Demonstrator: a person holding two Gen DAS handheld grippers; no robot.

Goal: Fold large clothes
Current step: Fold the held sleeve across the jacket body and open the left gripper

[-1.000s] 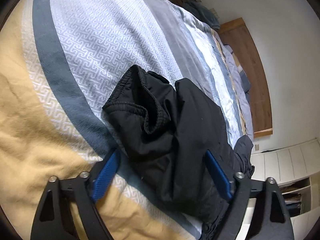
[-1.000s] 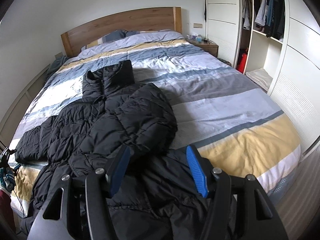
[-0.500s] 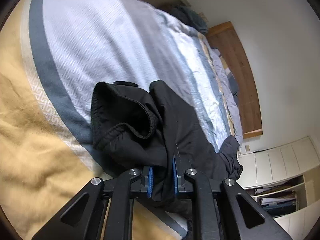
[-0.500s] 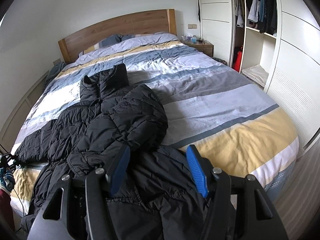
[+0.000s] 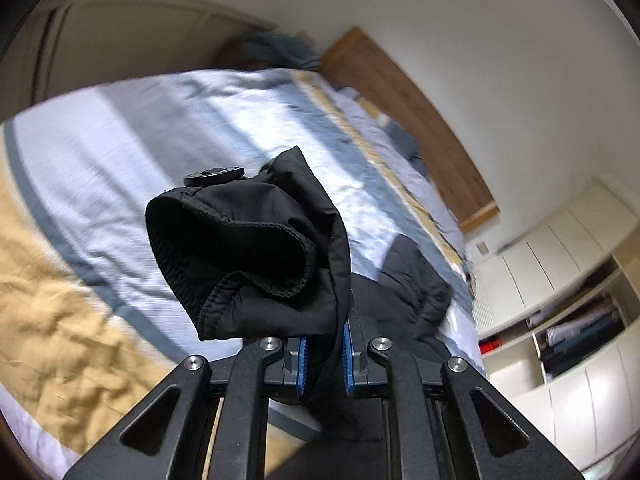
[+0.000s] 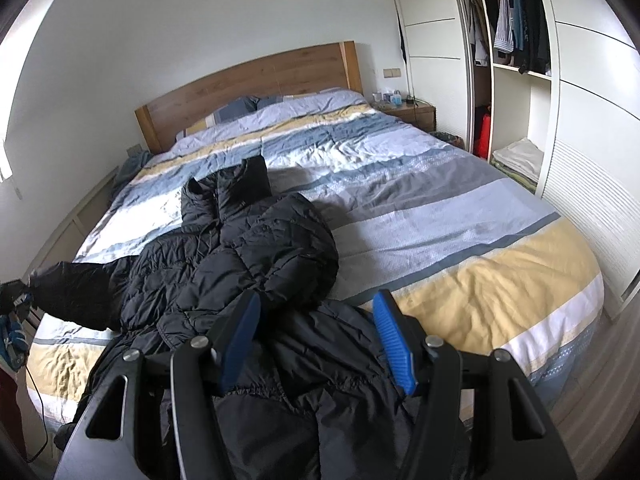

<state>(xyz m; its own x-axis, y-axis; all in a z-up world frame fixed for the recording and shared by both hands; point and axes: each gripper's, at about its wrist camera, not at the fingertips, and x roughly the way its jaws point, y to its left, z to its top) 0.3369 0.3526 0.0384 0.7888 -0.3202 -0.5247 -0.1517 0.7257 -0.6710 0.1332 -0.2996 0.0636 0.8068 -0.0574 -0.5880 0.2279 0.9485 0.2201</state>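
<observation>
A black puffer jacket (image 6: 248,264) lies crumpled on the striped bed (image 6: 460,232), its hem hanging over the near edge. My left gripper (image 5: 324,354) is shut on the jacket's sleeve cuff (image 5: 248,256) and holds it lifted above the bed; the cuff's opening faces the camera. That sleeve (image 6: 76,292) shows stretched out to the left in the right wrist view. My right gripper (image 6: 316,340) is open and empty, hovering just above the jacket's lower part near the foot of the bed.
A wooden headboard (image 6: 248,80) and pillows are at the far end. An open wardrobe (image 6: 512,60) with hanging clothes and a nightstand (image 6: 412,114) stand on the right. White cupboards (image 5: 560,300) show in the left wrist view.
My left gripper closed on the sleeve cuff and lifted it up off the bed, tilting upward. My right gripper stayed open, hovering over the jacket's hem.
</observation>
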